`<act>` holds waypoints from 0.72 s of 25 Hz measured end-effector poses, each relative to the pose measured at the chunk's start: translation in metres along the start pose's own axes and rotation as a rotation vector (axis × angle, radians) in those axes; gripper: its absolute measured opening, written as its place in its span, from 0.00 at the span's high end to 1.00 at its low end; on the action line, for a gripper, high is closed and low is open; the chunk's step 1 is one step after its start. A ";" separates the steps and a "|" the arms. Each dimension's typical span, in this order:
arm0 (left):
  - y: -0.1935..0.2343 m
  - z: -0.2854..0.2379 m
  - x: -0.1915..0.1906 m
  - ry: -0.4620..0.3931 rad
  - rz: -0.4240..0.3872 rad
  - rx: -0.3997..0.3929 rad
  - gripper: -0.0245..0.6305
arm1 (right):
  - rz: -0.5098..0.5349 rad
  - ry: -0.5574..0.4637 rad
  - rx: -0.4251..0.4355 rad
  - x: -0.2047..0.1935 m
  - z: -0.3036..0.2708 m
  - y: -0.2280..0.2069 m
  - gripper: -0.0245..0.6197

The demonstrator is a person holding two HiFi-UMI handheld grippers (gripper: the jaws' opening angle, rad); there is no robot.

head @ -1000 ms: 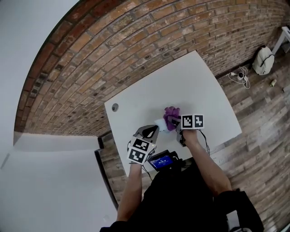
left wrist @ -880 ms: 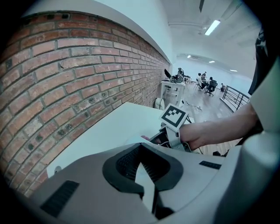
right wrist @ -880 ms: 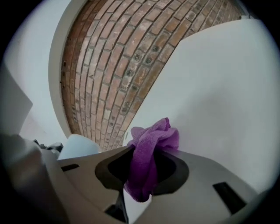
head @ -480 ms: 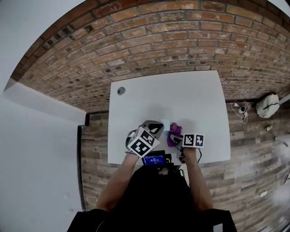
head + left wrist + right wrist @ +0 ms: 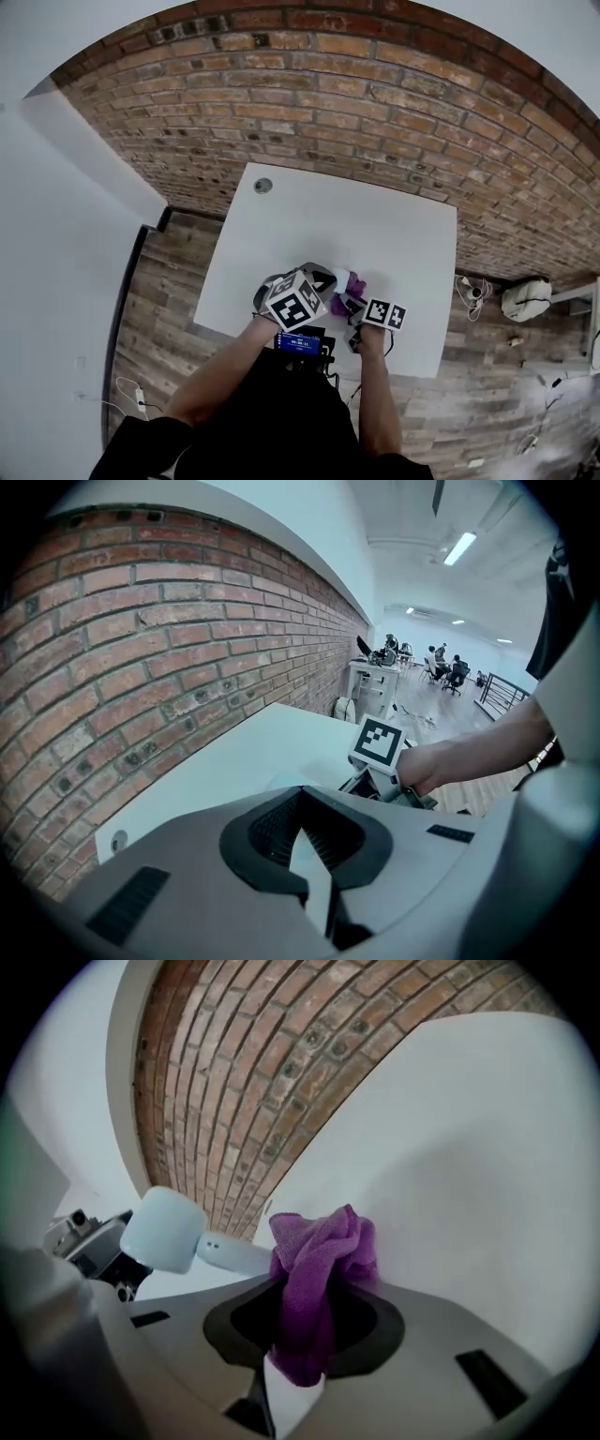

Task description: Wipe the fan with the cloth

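Fan [image 5: 167, 1230] shows best in the right gripper view: a pale blue-white body with rounded corners at centre left, and a slim handle with two small dark dots running right to meet the cloth [image 5: 321, 1265]. The head view gives only a small white patch for it, just below frame centre on the table [image 5: 375, 216], between the two grippers. The left gripper view hardly shows it at all (a faint pale shape above the jaws may be it), but it alone shows the other hand [image 5: 441, 766] and, far off, a lit office.

Right gripper [image 5: 305, 1335] is clenched on the purple cloth, which bunches up out of the jaws and touches the fan's handle. Left gripper [image 5: 305, 841] has its jaws closed together. In the right gripper view the fan's body sits right against it, but I cannot tell whether any part of the fan is pinched.

The brick wall [image 5: 375, 112] fills the upper part of the head view.
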State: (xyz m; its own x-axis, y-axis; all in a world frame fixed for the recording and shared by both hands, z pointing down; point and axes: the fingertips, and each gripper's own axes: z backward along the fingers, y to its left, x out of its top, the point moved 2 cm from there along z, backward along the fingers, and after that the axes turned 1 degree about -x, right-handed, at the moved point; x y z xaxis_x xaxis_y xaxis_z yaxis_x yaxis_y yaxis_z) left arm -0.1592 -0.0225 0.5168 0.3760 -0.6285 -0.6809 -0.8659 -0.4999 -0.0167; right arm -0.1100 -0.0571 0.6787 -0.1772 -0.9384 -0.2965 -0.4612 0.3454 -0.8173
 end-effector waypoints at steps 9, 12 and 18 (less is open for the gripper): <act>-0.007 0.019 -0.009 0.014 -0.059 -0.018 0.95 | 0.109 -0.145 0.060 0.065 0.042 0.032 0.82; -0.017 0.018 -0.020 0.095 -0.098 -0.103 0.95 | 0.255 -0.216 0.134 0.108 0.041 0.077 0.82; -0.021 0.000 -0.032 0.170 -0.066 -0.126 0.95 | 0.468 -0.025 0.143 0.098 0.015 0.116 0.82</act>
State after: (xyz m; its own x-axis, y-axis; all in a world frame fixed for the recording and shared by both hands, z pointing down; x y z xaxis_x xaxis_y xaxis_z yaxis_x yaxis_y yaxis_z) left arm -0.1528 0.0084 0.5393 0.4900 -0.6782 -0.5476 -0.7935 -0.6071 0.0418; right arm -0.1679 -0.1090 0.5470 -0.3156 -0.6831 -0.6586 -0.2122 0.7273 -0.6527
